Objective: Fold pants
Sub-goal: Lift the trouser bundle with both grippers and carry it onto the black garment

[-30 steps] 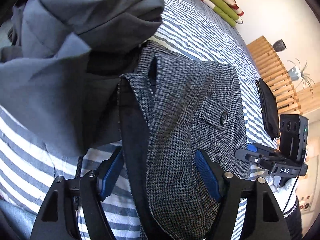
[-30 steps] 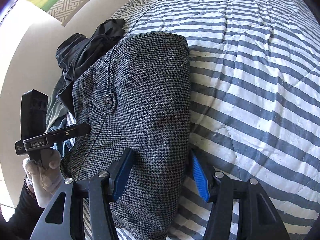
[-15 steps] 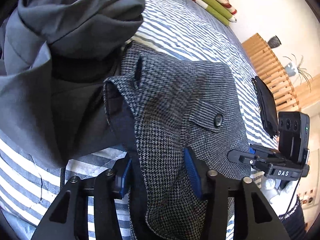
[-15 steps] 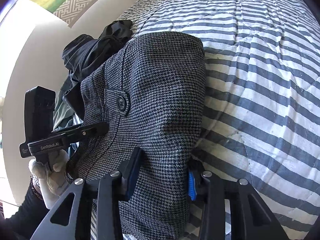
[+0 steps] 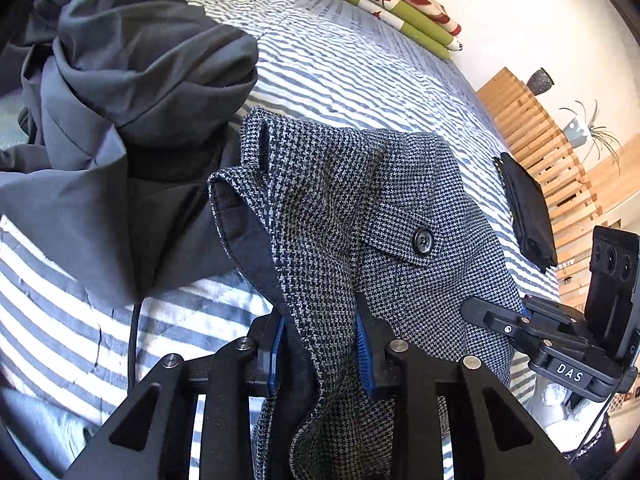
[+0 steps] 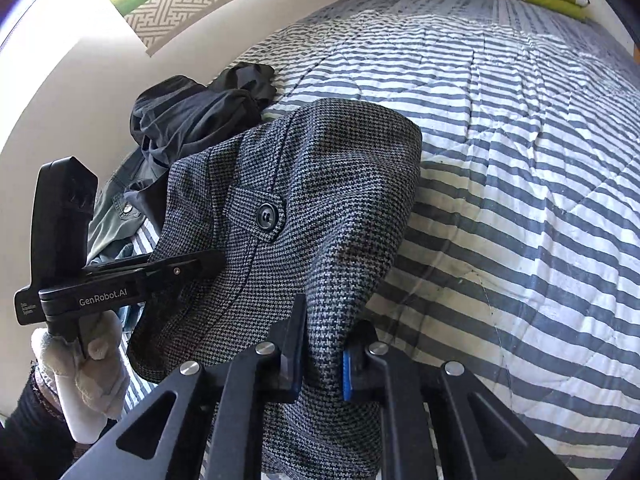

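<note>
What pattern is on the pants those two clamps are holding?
A small black-and-white houndstooth check on the pants, clearest in the right wrist view.

Black-and-grey houndstooth pants (image 5: pixel 400 208), blue-and-white striped bedspread (image 6: pixel 520 160)

Both grippers have closed: the left gripper (image 5: pixel 320 344) and the right gripper (image 6: pixel 322 356), open a second ago, now pinch the houndstooth pants (image 5: pixel 360 208), whose fabric has bunched and lifted.
</note>
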The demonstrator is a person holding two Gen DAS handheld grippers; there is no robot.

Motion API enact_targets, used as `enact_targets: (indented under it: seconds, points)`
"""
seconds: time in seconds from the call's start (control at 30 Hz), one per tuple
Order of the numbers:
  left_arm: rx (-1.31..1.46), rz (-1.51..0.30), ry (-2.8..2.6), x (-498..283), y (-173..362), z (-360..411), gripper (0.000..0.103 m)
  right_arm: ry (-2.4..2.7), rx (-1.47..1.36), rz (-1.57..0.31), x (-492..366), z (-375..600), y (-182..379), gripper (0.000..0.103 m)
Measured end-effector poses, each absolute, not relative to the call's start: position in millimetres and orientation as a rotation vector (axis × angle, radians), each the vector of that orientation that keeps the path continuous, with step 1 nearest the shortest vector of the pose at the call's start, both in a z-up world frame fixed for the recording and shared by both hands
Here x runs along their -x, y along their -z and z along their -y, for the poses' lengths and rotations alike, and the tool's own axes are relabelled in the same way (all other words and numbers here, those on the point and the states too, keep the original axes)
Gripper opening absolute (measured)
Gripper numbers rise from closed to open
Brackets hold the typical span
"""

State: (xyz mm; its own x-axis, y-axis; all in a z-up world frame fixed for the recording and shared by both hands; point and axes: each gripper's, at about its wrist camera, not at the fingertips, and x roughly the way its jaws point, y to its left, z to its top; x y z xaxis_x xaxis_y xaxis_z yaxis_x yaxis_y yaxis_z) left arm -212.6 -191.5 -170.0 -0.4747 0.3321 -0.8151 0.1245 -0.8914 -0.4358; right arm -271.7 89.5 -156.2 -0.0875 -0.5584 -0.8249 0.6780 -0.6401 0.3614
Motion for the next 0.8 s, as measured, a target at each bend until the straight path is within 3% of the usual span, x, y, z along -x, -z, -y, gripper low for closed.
enact_targets:
  seconds: [0.27,0.47,0.8]
  points:
    - [1.492,0.568,-2.467,190,133,154,0.03,1.925,-1.238,-0.156,234,-126,121,0.012]
    - [1.425,0.467,-2.407,194,105,85,0.03,2.052,-1.189,-0.159,217,-184,92,0.012]
    - [1.271,0.325,-2.318,278,46,-98,0.03,2.32,-1.103,-0.17,245,-295,43,0.011]
